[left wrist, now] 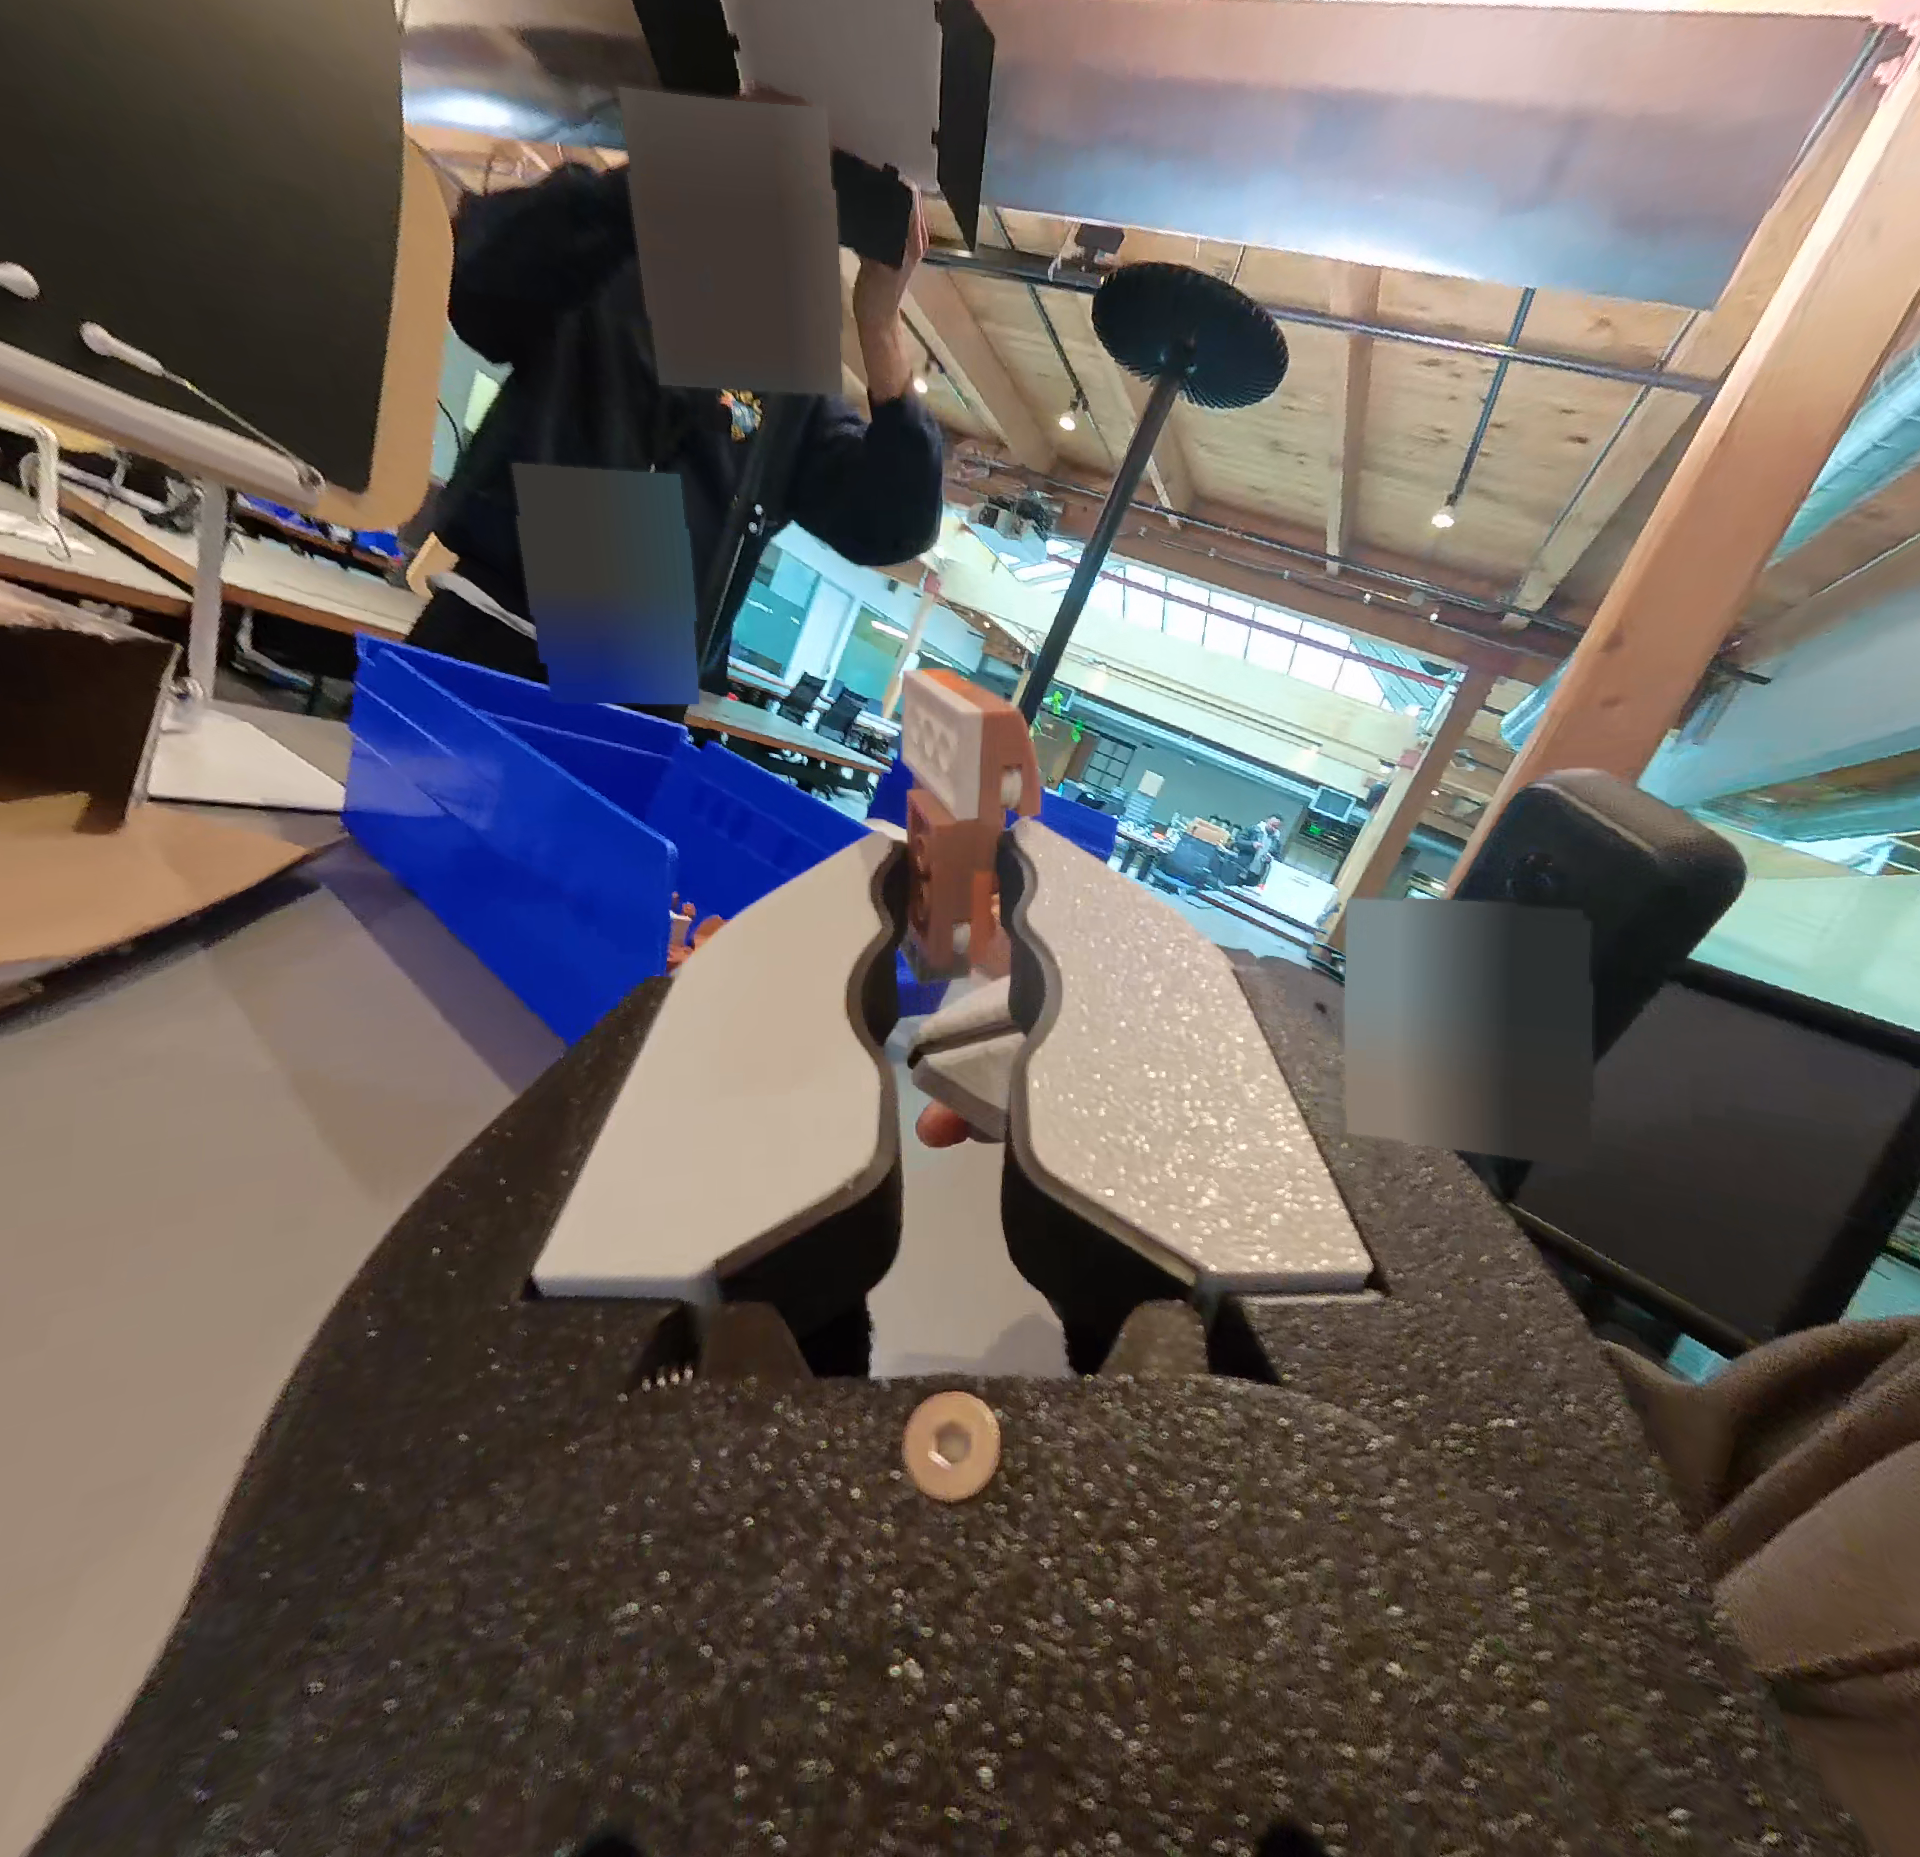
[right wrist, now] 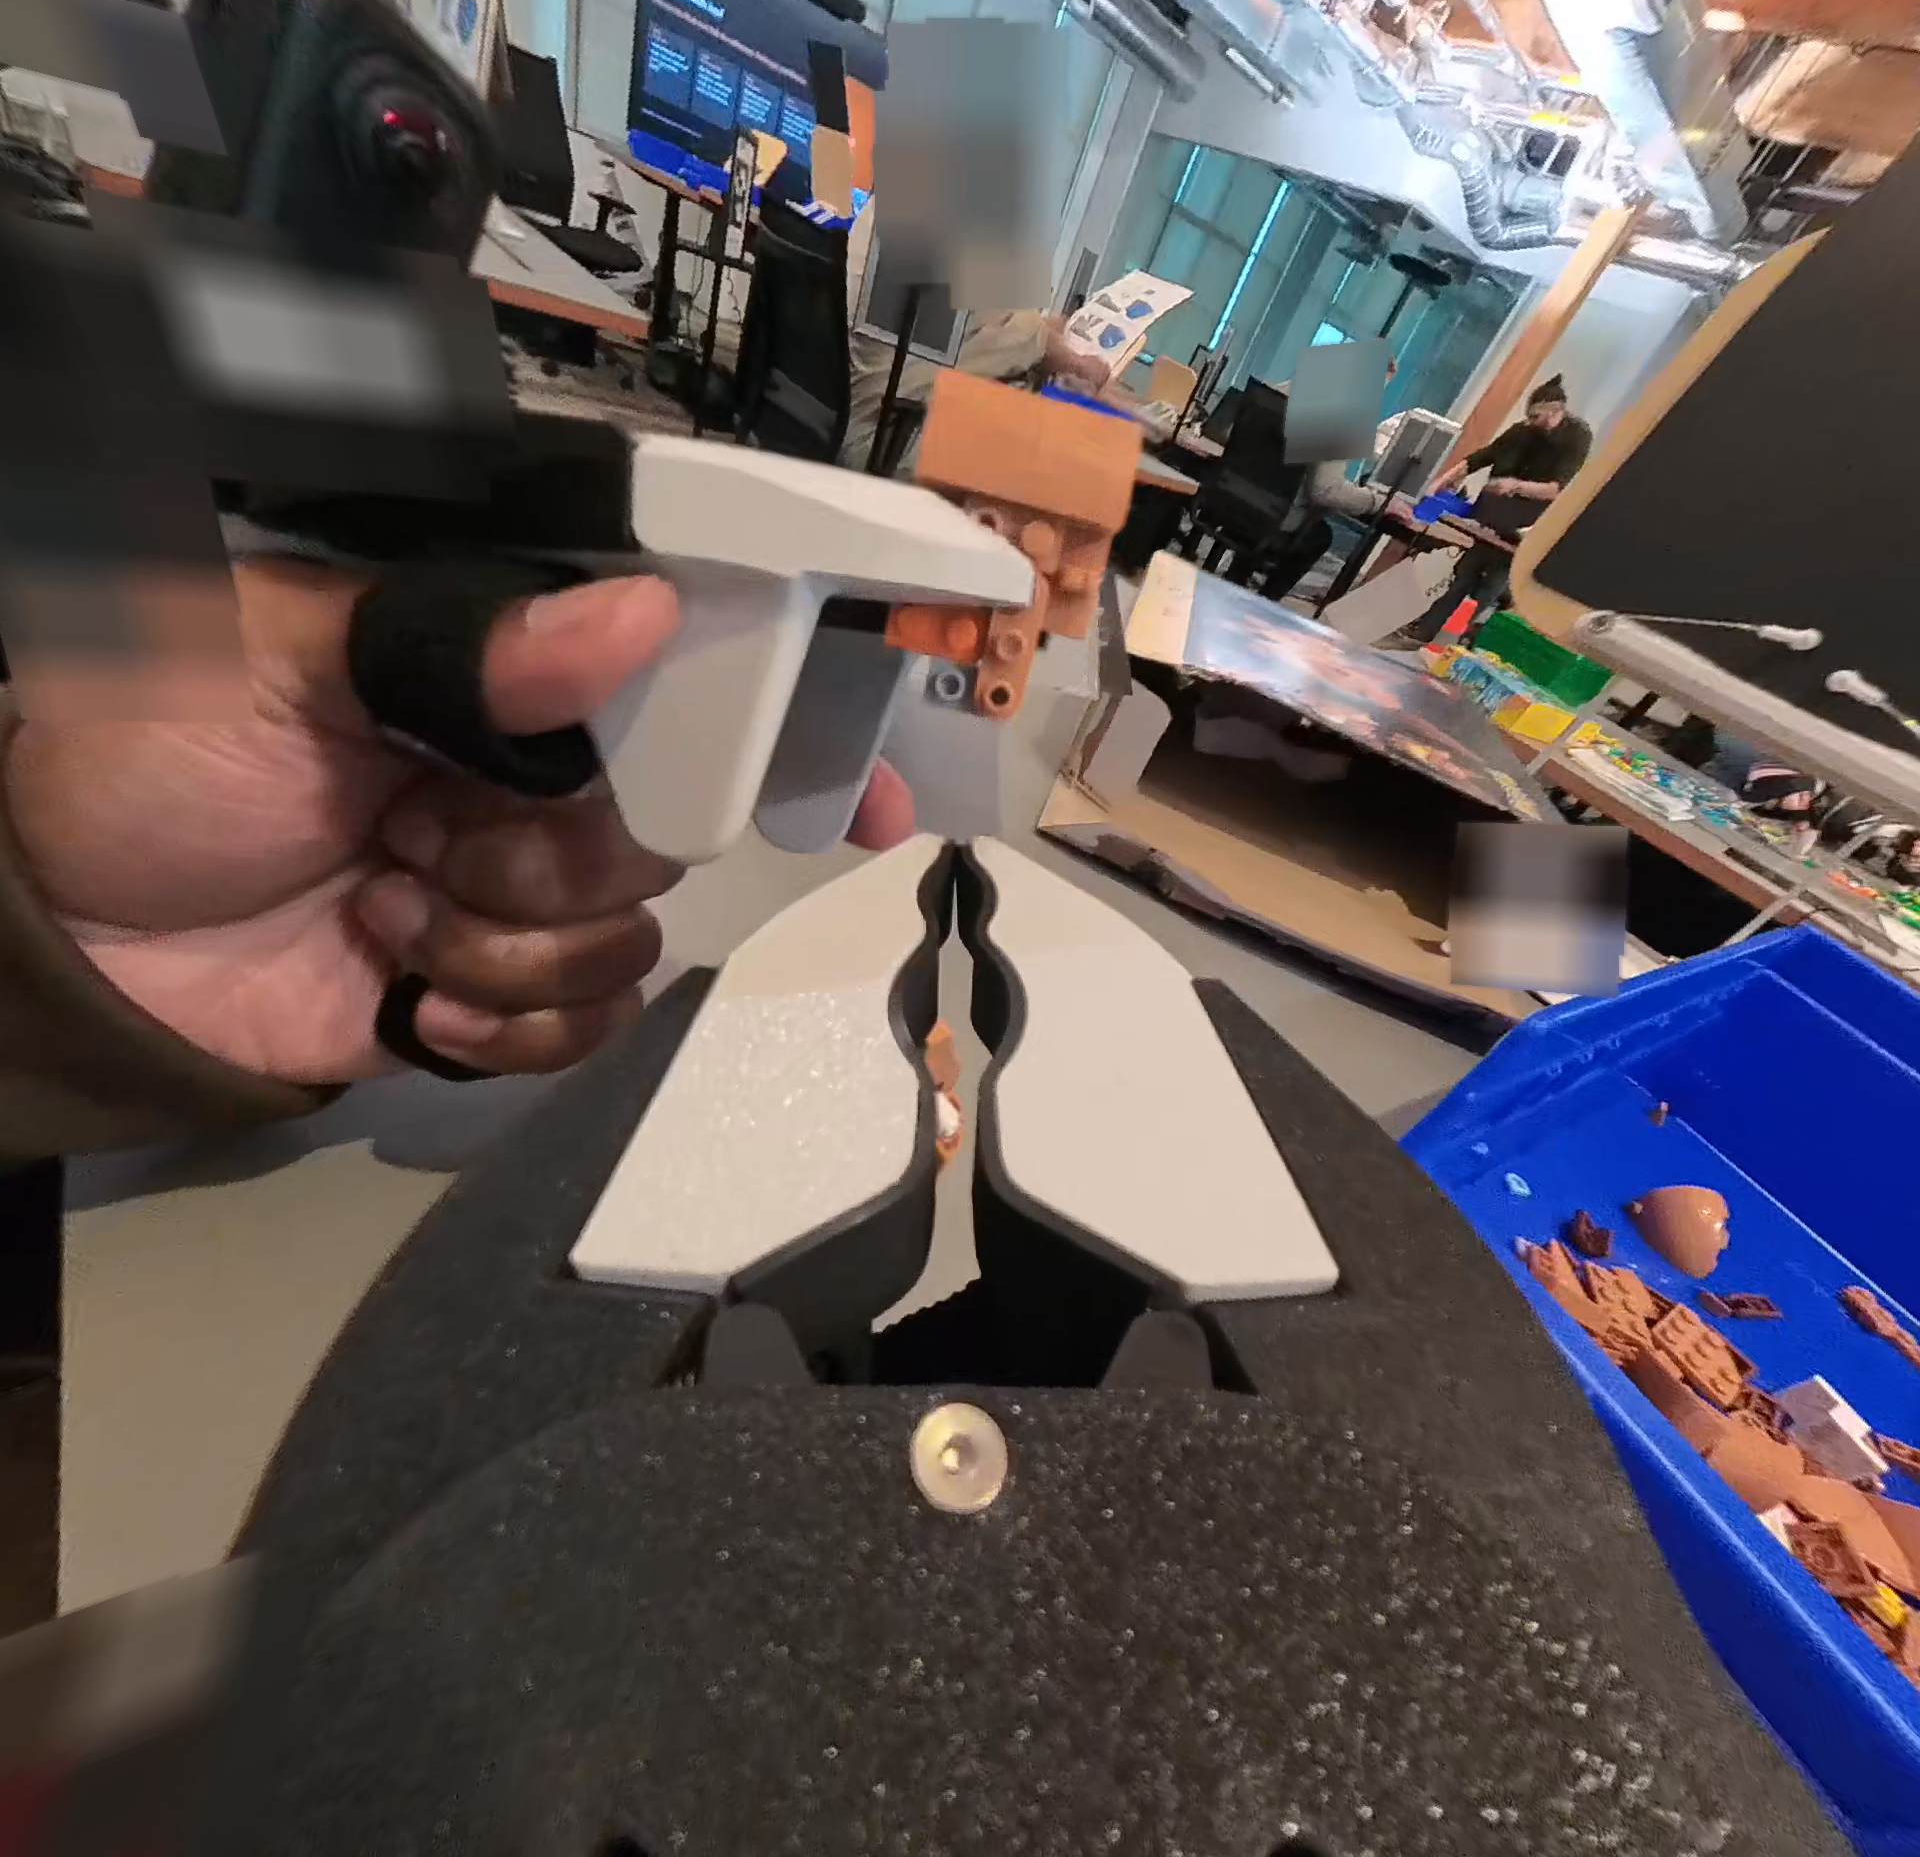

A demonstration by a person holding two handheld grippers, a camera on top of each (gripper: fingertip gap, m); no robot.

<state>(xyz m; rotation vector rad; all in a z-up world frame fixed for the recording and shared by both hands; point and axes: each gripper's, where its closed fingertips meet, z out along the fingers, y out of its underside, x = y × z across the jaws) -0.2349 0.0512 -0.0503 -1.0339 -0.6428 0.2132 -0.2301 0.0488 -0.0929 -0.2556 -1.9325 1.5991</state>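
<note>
My left gripper (left wrist: 945,851) is shut on a small brick assembly (left wrist: 961,758) of brown bricks with a white plate on top, held up in the air. In the right wrist view a hand (right wrist: 312,820) holds that left gripper (right wrist: 1023,602) sideways, with the assembly (right wrist: 1003,644) at its tips. My right gripper (right wrist: 956,857) points at it from just below with its tips closed. A small brown and white piece (right wrist: 943,1090) sits in the wavy gap midway along its fingers. The right gripper's closed tips (left wrist: 961,1054) show below the assembly in the left wrist view.
A blue bin (right wrist: 1662,1080) with several brown bricks (right wrist: 1683,1329) stands at the right on the grey table; it also shows in the left wrist view (left wrist: 499,799). An opened cardboard box (right wrist: 1299,664) lies behind. A person in dark clothes (left wrist: 644,457) stands across the table.
</note>
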